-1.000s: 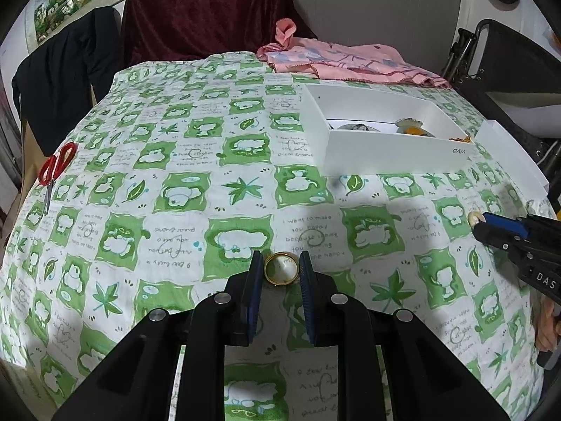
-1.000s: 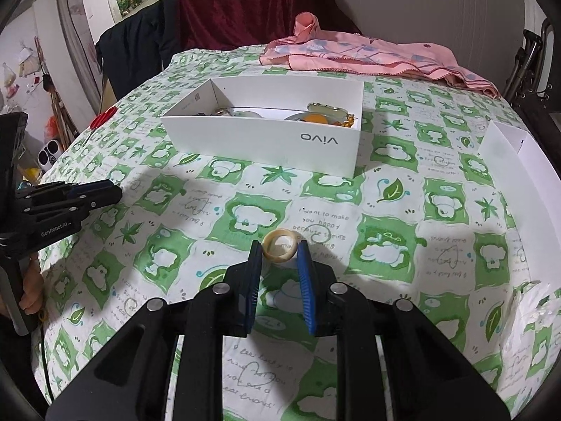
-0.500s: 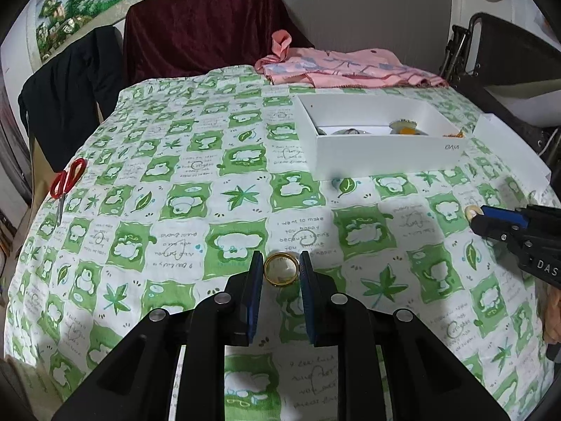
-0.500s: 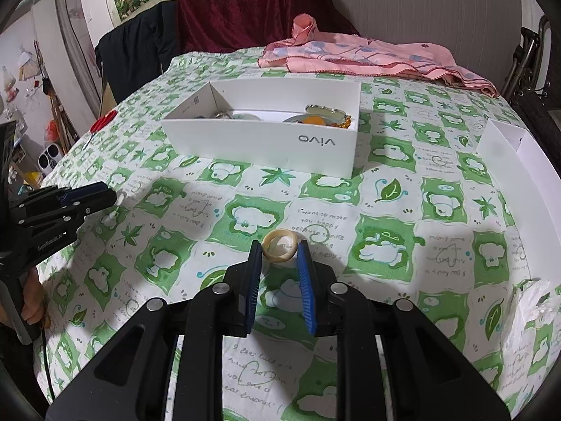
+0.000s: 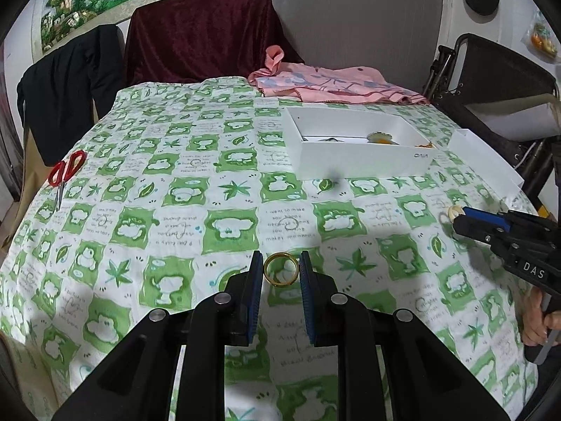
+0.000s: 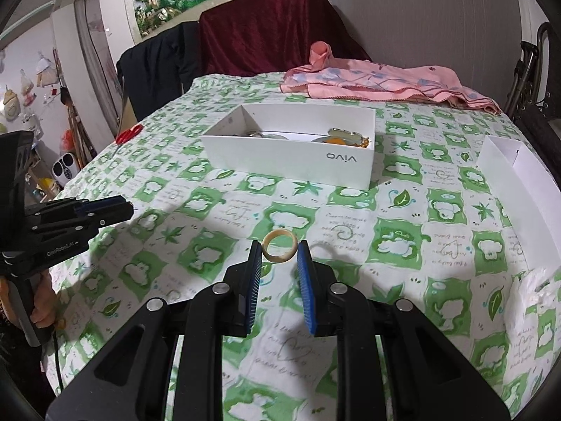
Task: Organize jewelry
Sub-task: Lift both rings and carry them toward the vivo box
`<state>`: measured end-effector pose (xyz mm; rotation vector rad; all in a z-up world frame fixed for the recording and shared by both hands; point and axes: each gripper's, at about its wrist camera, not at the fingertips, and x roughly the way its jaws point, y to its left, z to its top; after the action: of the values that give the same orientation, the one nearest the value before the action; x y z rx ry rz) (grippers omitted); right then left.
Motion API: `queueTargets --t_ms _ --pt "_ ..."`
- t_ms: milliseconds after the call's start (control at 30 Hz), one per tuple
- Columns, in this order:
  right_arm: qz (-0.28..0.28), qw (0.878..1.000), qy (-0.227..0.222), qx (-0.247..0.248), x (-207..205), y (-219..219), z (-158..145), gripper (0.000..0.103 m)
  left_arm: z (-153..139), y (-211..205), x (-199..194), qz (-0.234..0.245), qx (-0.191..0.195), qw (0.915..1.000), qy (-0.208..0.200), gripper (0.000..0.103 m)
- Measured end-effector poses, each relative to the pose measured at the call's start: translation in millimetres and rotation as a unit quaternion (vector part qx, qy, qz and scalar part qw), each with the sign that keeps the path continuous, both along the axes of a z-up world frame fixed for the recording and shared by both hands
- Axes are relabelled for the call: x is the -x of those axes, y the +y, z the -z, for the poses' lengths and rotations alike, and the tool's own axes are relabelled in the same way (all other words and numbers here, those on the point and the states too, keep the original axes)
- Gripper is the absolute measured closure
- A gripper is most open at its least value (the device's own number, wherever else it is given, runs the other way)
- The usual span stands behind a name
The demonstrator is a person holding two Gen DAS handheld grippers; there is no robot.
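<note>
Currently left gripper (image 5: 280, 269) is clamped on a gold ring (image 5: 281, 268), right gripper (image 6: 279, 251) on a cream ring (image 6: 279, 245), both held above the green cloth (image 5: 224, 189). White box (image 6: 291, 156) already holds several pieces; both rings not yet dropped in.

A lived-in room of a home.

A green-and-white printed cloth (image 5: 147, 189) covered the table, with a pink garment (image 6: 378, 80) crumpled at its far edge and red scissors (image 5: 65, 175) near its left edge. Behind stood chairs draped in a dark red cloth (image 5: 200, 35) and a black jacket (image 5: 66, 91), under a landscape picture (image 6: 196, 3) on the wall.
</note>
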<state>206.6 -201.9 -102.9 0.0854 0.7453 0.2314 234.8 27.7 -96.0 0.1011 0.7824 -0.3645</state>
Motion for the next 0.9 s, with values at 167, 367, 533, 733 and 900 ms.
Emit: queueTargets --t_ms 167,367,533,733,900 --pt "-0.004 1.000 -0.002 -0.005 5 2 -1 0.083 0 -3 7 0.009 -0.004 0.9999 -0.006 0.082" --pt "-0.002 1.000 -0.008 -0.012 5 0 -2 0.083 0 -2 4 0.006 -0.002 1.0000 -0.002 0.082" --pt "0.001 1.000 -0.013 -0.016 6 -3 -6 0.083 -3 -6 2 0.005 -0.007 1.0000 -0.005 0.082" --pt "0.026 0.997 -0.036 -0.065 -1 -26 -32 0.083 -23 -12 -16 0.007 0.006 0.9999 -0.010 0.082" --pt "0.042 0.992 -0.078 -0.088 -25 -41 -83 0.083 -62 -31 -46 0.013 0.025 0.9990 -0.035 0.082"
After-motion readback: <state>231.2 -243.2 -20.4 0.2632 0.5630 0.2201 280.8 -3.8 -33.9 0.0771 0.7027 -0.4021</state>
